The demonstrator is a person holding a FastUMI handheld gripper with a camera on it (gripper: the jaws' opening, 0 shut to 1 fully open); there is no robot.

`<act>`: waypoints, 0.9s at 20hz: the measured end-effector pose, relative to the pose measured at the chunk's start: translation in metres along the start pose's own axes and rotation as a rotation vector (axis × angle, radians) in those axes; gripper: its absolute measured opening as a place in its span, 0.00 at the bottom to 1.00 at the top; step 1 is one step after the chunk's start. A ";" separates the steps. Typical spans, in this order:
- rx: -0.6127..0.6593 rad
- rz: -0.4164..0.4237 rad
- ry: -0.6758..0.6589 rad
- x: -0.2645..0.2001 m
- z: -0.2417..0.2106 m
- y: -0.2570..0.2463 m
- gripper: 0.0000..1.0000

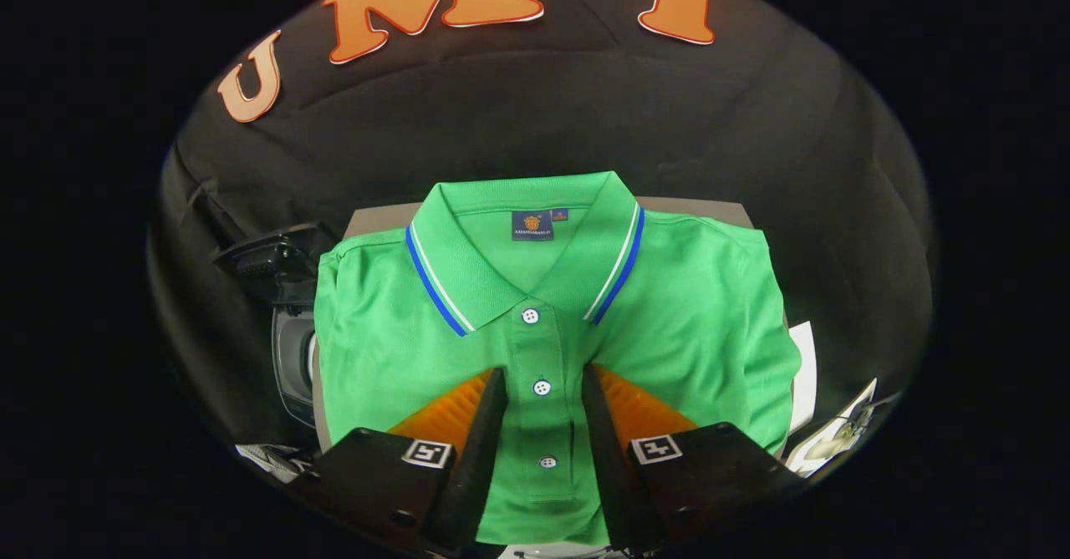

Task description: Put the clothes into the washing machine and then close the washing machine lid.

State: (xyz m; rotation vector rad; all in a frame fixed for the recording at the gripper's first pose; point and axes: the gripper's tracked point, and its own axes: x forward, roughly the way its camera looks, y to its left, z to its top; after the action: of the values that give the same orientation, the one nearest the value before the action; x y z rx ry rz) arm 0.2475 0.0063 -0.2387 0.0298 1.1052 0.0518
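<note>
The tool [543, 392] hung over the shirt [552, 308], its fingers [489, 425] apart on either side of the button placket, with nothing between them but the cloth below; whether the tips touched the fabric could not be told. The folded shirt lay flat on a grey surface [376, 218], collar toward 12 o'clock. At 9 o'clock, beside the shirt's edge, sat a dark rounded object [288, 350], possibly the washer. A pinch there would likely catch only the top layer, so the fold could fall open and trail. A shallow bite on the slick knit might slip out mid-carry.
</note>
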 end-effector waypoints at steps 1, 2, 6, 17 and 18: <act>0.002 -0.007 0.017 -0.001 0.000 0.000 0.51; 0.006 0.008 0.018 0.002 0.004 0.006 0.41; 0.004 -0.008 0.022 -0.002 0.003 0.010 0.21; 0.058 0.055 -0.279 -0.038 0.019 0.017 0.11; 0.062 0.076 -0.310 -0.047 0.023 0.019 0.11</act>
State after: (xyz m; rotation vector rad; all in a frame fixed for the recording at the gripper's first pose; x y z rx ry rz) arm 0.2465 0.0230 -0.1853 0.1316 0.7957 0.0782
